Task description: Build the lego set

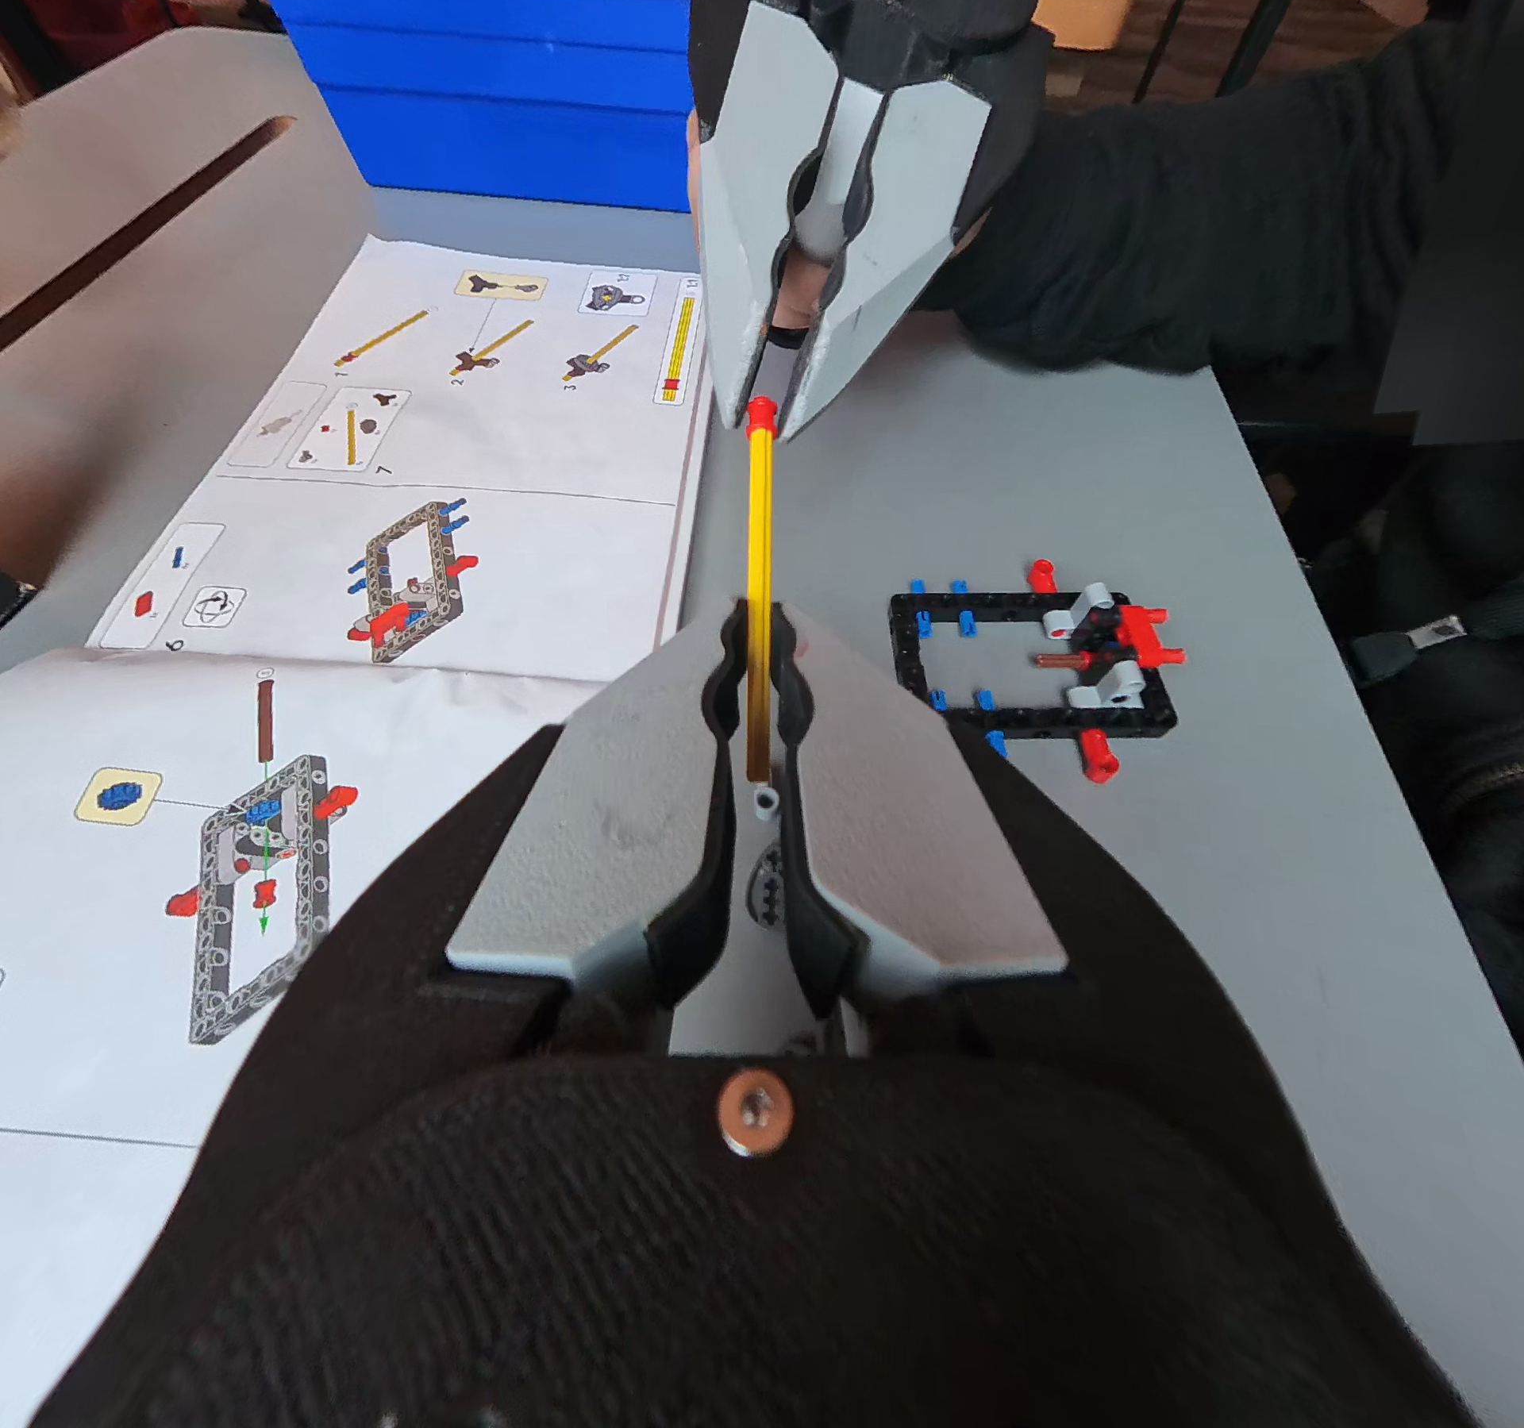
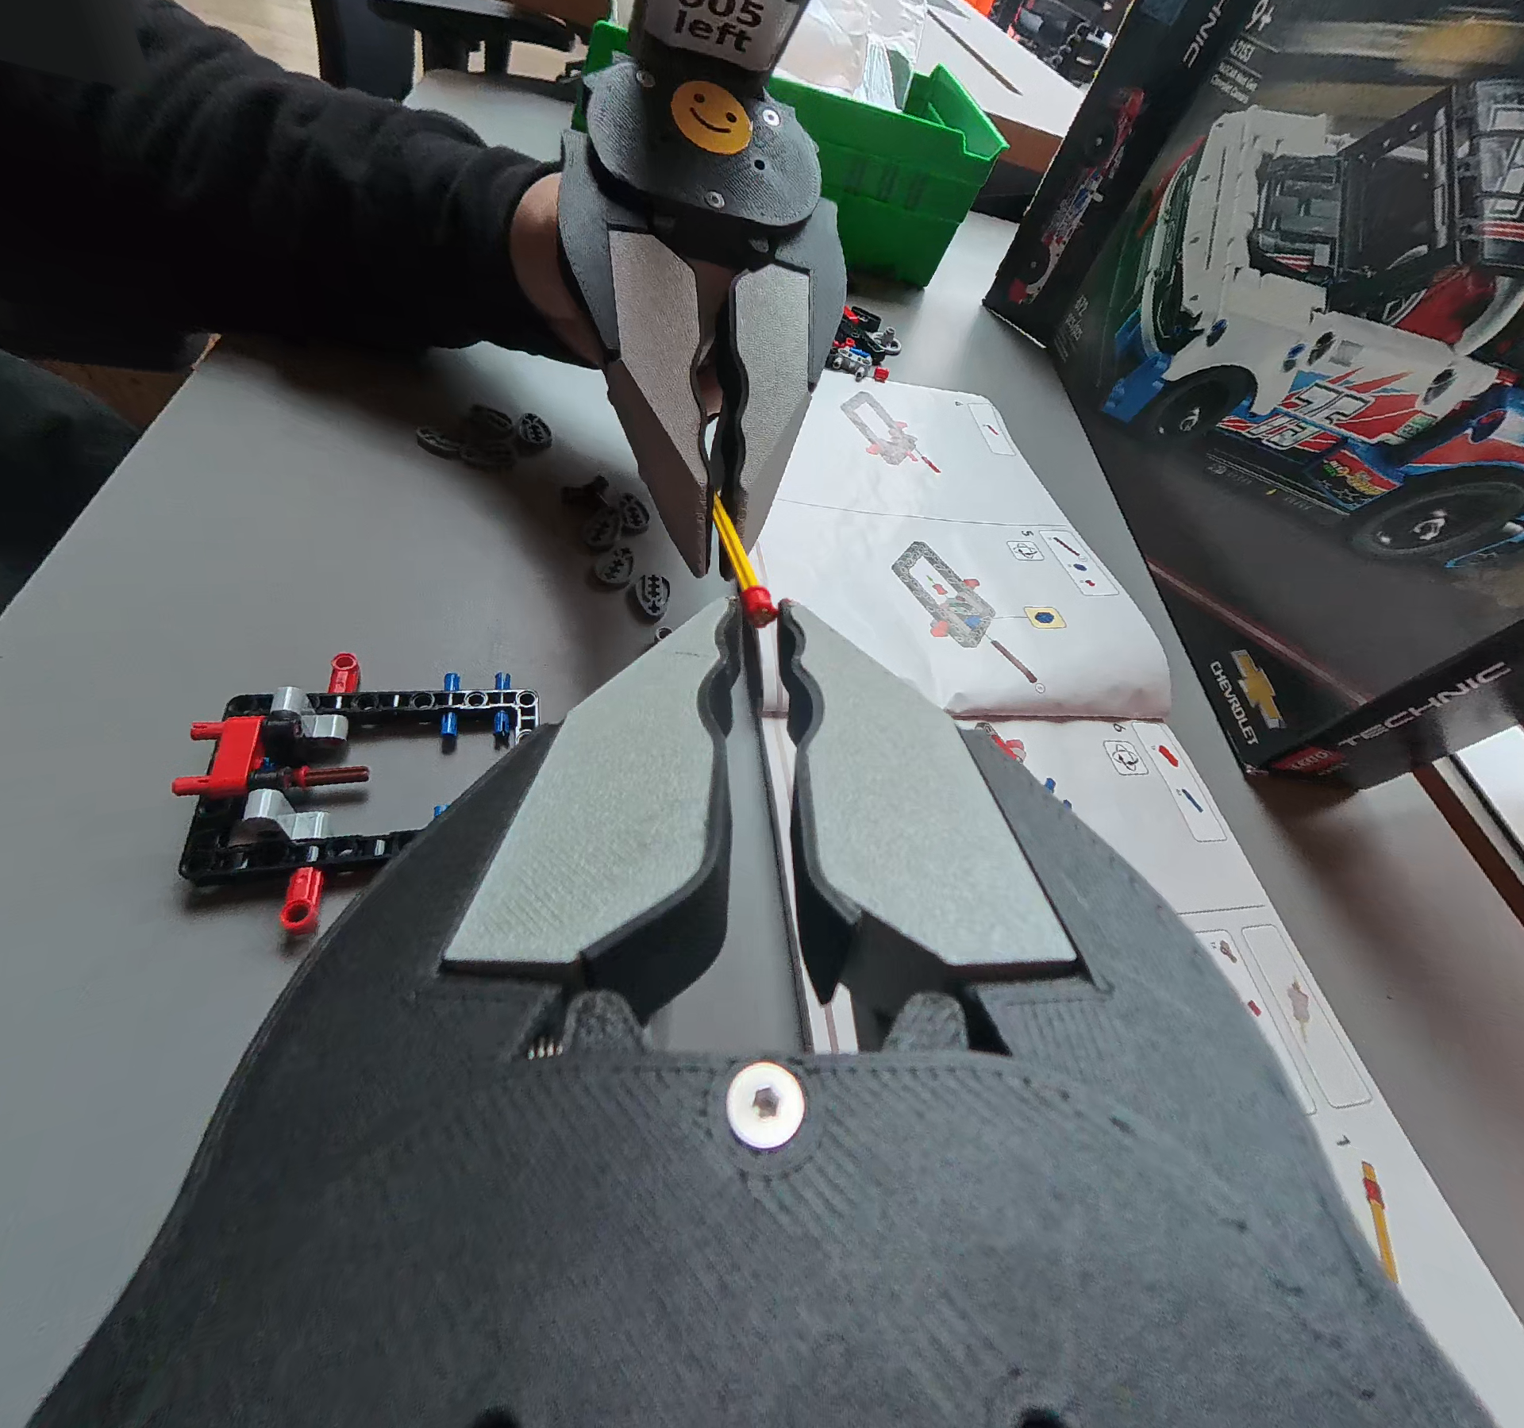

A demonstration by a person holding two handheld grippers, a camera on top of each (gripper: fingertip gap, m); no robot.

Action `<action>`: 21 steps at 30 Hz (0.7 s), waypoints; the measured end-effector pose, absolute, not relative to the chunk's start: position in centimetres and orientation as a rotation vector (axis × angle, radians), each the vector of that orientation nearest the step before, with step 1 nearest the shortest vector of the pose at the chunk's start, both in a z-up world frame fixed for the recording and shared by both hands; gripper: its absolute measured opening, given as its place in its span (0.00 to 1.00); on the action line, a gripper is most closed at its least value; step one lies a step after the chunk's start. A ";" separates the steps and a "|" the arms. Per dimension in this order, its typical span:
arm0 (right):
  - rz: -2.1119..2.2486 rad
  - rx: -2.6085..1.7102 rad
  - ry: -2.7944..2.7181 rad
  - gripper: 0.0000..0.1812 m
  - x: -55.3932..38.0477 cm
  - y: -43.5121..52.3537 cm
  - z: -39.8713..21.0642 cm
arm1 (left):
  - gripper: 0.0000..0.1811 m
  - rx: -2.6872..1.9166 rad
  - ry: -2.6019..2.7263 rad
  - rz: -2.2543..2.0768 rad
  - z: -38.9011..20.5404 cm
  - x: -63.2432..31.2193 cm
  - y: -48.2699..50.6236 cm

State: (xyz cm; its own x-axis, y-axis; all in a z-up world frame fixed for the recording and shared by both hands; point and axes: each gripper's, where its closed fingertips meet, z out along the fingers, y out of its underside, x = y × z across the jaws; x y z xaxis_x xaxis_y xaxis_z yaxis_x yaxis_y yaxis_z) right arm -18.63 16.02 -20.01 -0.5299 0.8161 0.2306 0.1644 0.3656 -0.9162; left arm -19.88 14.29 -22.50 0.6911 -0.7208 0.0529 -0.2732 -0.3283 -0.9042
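The left gripper point(image 1: 759, 613) was clamped on the near end of a long yellow axle point(image 1: 759, 531), its jaws closed against the shaft, and held it clear above the worktop point(image 1: 1072, 481). A red bush point(image 1: 760, 411) sat on the far end of the axle. The right gripper point(image 1: 763, 423) met that end, its jaws narrowly apart with the fingertips on either side of the bush; whether they actually pressed on it could not be determined from either view. In the right wrist view the red bush point(image 2: 757, 603) lay just at the tips of the right gripper point(image 2: 757, 609), with the left gripper point(image 2: 722, 555) beyond it. The partly built black frame point(image 1: 1035, 667), fitted with blue pins, red connectors and grey pieces, lay flat on the worktop toward the edge nearest the person, well apart from both grippers. The open instruction booklet point(image 1: 412, 481) lay on the other side of the axle from the frame. A blue bin point(image 1: 495, 52) stood behind the booklet. A green bin point(image 2: 899, 176), loose dark parts point(image 2: 610, 522) and the set's box point(image 2: 1319, 316) were recorded in the right wrist view.
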 end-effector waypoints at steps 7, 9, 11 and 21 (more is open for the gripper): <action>1.176 -0.846 -1.963 0.03 -18.5 15.6 -20.6 | 0.01 -1.928 0.788 -0.564 -22.9 -19.6 14.1; 1.172 -0.845 -1.965 0.03 -18.5 15.6 -20.6 | 0.01 -1.915 0.773 -0.585 -22.6 -19.6 14.2; 1.190 -0.845 -1.972 0.02 -18.4 15.5 -20.6 | 0.01 -1.904 0.753 -0.597 -22.4 -19.6 14.3; 1.255 -0.844 -1.990 0.02 -18.1 15.0 -20.8 | 0.00 -1.942 0.812 -0.583 -22.9 -19.3 13.7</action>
